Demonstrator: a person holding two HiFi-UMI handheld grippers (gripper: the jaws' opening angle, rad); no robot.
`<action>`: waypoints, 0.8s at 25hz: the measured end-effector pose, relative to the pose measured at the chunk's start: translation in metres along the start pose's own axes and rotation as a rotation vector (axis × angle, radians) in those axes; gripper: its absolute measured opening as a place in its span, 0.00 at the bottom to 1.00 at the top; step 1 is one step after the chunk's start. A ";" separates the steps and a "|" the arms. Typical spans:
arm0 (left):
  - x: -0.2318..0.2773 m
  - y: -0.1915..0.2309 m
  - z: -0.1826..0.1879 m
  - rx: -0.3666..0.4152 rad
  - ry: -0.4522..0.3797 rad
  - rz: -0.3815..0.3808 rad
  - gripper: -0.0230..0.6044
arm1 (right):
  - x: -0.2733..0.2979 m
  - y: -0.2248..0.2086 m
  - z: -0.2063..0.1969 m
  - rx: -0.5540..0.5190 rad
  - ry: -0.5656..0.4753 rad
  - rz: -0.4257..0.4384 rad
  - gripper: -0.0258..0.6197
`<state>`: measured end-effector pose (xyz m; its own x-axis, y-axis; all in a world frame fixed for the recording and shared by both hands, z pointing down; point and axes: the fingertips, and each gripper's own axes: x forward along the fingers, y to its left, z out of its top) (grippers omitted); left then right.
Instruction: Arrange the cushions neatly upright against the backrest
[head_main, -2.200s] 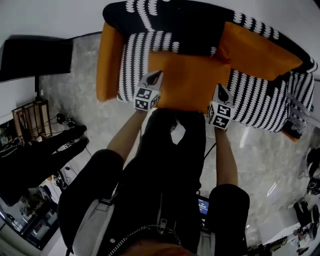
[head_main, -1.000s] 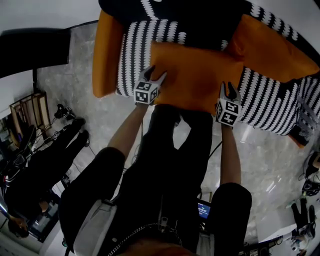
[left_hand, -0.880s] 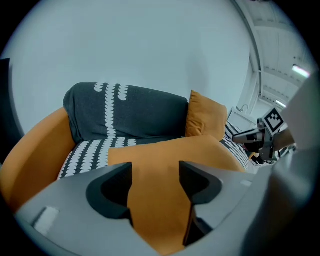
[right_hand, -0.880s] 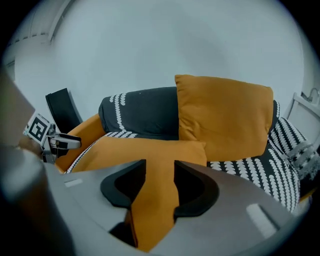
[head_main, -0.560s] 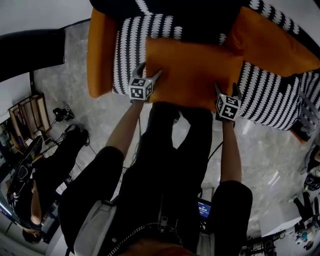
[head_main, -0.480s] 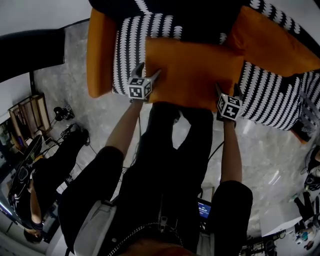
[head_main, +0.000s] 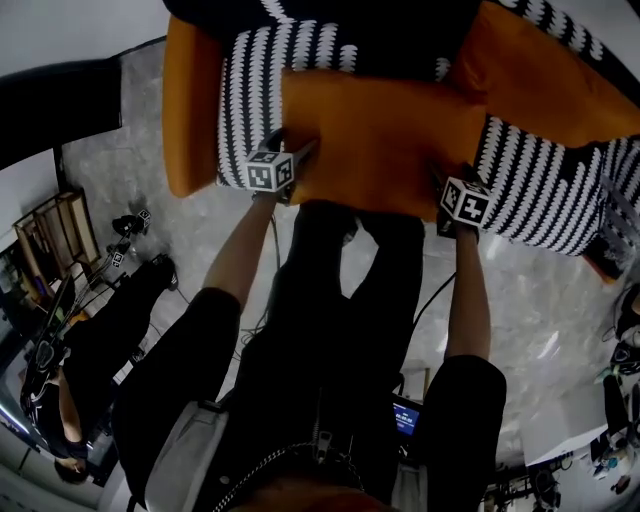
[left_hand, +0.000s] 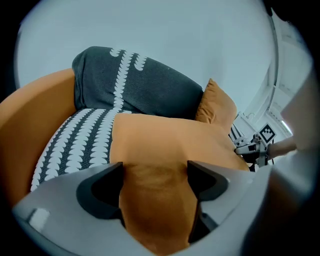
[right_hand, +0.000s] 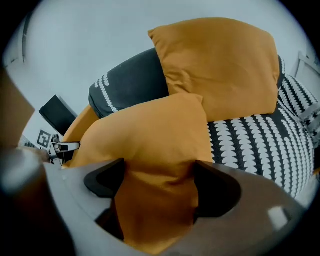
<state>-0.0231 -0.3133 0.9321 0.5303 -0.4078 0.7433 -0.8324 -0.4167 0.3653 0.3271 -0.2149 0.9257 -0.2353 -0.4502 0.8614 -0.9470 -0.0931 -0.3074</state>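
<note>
An orange cushion (head_main: 385, 140) lies flat on the black-and-white striped sofa seat (head_main: 250, 90), its near edge at the front. My left gripper (head_main: 292, 146) is at its near left corner and my right gripper (head_main: 452, 180) at its near right corner. In the left gripper view the cushion (left_hand: 165, 145) bulges between the left gripper (left_hand: 155, 176), whose jaws have just been opening. In the right gripper view the cushion (right_hand: 150, 140) fills the gap of the right gripper (right_hand: 157, 186), also just opened wide. A second orange cushion (right_hand: 220, 65) leans upright against the dark backrest (left_hand: 140, 85).
The sofa has an orange armrest (head_main: 190, 110) on the left. On the marble floor to the left are a seated person in dark clothes (head_main: 100, 330), a wooden rack (head_main: 50, 235) and a dark screen (head_main: 60, 110). My own legs stand just before the sofa.
Both grippers have sunk with the cushion toward the seat's front edge. Their jaws have spread wider around the cushion corners.
</note>
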 end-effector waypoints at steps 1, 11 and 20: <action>0.002 -0.001 0.001 -0.001 0.003 -0.003 0.67 | -0.001 0.000 0.002 0.000 0.011 0.005 0.74; 0.001 -0.011 0.000 0.014 0.048 -0.009 0.47 | -0.005 0.010 0.001 -0.026 0.089 -0.007 0.52; -0.011 -0.023 0.009 0.082 0.025 0.086 0.17 | -0.021 -0.004 0.000 -0.114 0.084 -0.050 0.21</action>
<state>-0.0083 -0.3063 0.9109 0.4521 -0.4253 0.7840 -0.8585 -0.4460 0.2532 0.3355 -0.2046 0.9087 -0.2001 -0.3714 0.9067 -0.9756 -0.0097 -0.2192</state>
